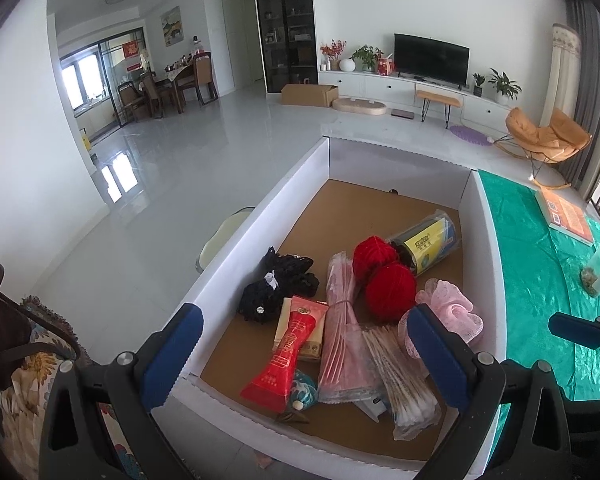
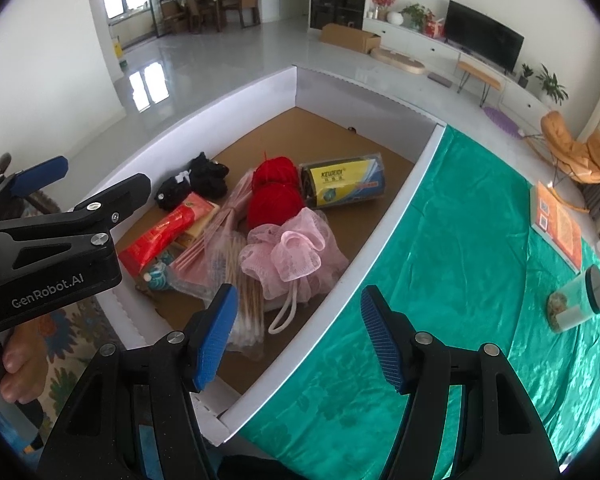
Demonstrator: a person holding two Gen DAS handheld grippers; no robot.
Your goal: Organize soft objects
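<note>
I see the pink mesh bath puff (image 2: 288, 256) lying in the white cardboard box (image 2: 384, 236) near its right wall, touching the two red yarn balls (image 2: 274, 192) behind it and a bag of cotton swabs (image 2: 244, 312) beside it. My left gripper (image 1: 304, 354) hangs open over the box's near end, nothing between its blue pads. My right gripper (image 2: 298, 338) is open too, empty, straddling the box wall and green tablecloth (image 2: 460, 260).

Both grippers tilt downward — left gripper (image 1: 300, 350) and right gripper (image 2: 298, 336) agape.
</note>
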